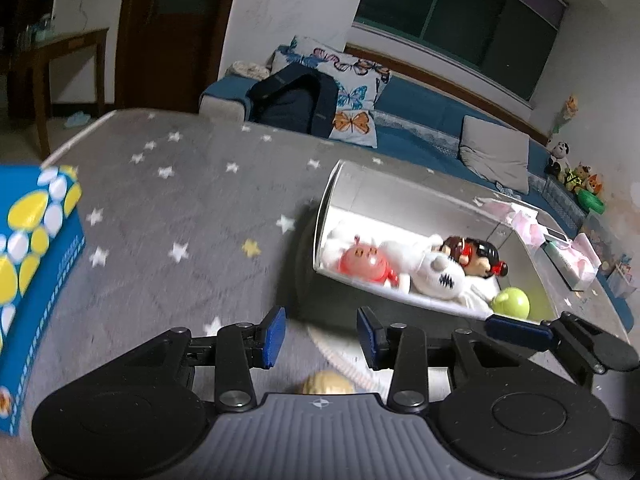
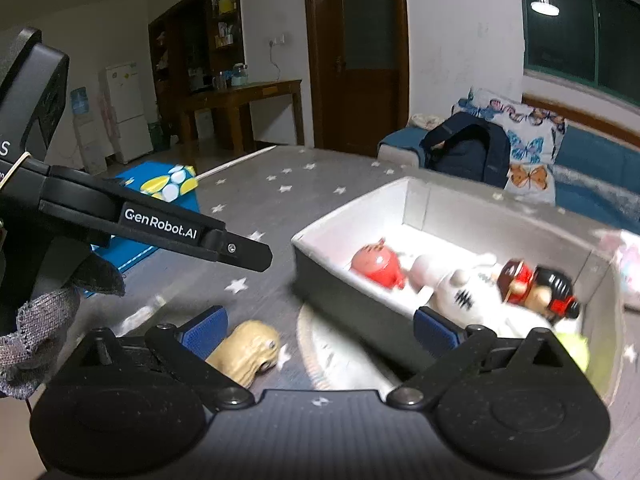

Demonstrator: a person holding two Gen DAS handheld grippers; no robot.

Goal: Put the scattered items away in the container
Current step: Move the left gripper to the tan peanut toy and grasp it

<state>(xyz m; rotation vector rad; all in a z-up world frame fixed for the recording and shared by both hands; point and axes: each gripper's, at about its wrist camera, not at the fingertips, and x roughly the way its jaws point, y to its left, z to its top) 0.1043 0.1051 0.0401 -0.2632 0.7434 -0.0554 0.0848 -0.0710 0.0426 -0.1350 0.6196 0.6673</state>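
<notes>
In the right wrist view, the right tongs stand wide with nothing clamped; a tan peanut-shaped toy lies on the tabletop just beside the left pad. The grey container at centre right holds a red toy, a white plush and a doll. The left tongs are open and empty at the lower centre of their view.

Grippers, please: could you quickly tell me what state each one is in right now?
Left gripper: open, nothing between its fingers.
Right gripper: open wide, holding nothing; the peanut toy lies on the table by its left finger.
</notes>
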